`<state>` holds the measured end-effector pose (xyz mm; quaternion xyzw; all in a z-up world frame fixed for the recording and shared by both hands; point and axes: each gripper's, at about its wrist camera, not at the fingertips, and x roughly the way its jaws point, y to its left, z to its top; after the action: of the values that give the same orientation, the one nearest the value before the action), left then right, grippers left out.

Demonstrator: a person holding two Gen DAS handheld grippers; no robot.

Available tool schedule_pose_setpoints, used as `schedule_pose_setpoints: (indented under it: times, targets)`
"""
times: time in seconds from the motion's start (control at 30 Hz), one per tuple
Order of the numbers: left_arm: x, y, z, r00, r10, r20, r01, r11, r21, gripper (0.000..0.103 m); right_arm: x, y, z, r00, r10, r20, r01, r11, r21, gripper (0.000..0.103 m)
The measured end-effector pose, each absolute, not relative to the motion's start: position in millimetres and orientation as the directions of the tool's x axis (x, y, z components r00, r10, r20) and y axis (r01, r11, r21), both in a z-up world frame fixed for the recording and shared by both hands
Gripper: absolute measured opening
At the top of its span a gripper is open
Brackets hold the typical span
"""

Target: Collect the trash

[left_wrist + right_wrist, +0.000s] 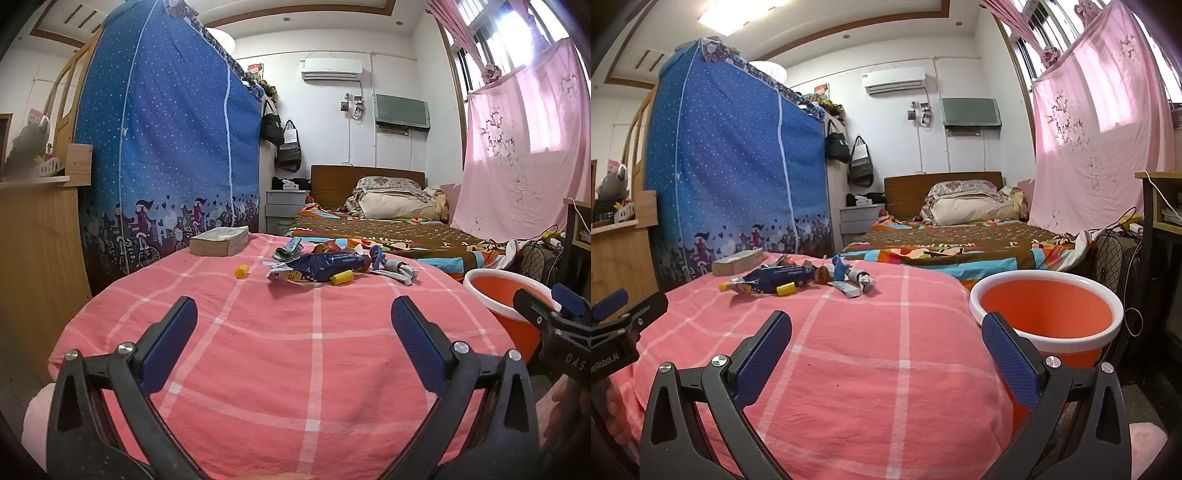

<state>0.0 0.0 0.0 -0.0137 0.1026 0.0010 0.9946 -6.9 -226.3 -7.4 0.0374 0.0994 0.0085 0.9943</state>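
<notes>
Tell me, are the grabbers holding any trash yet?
No. The left gripper and right gripper are both open and empty; the wrappers lie untouched on the cloth.

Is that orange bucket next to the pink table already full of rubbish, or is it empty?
As far as it shows, empty. The orange bucket shows only bare orange wall inside; its bottom is hidden. The wrappers lie on the pink cloth.

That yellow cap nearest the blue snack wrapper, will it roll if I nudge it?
Probably. The yellow cap lies on its side on the pink checked cloth, so a nudge may roll it. It looks small and light, so it could skitter. The soft cloth should slow it.
</notes>
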Motion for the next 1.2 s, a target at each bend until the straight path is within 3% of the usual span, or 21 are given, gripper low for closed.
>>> schedule_pose_setpoints:
  times: [1.2]
  targets:
    - [-0.9, 2.1, 1.5, 0.979, 0.000, -0.202, -0.005, 1.000, -0.027, 0.103, -7.1, -225.8, -6.9, 0.980, 0.026, -0.196, -0.010, 0.997, 0.081, 0.103]
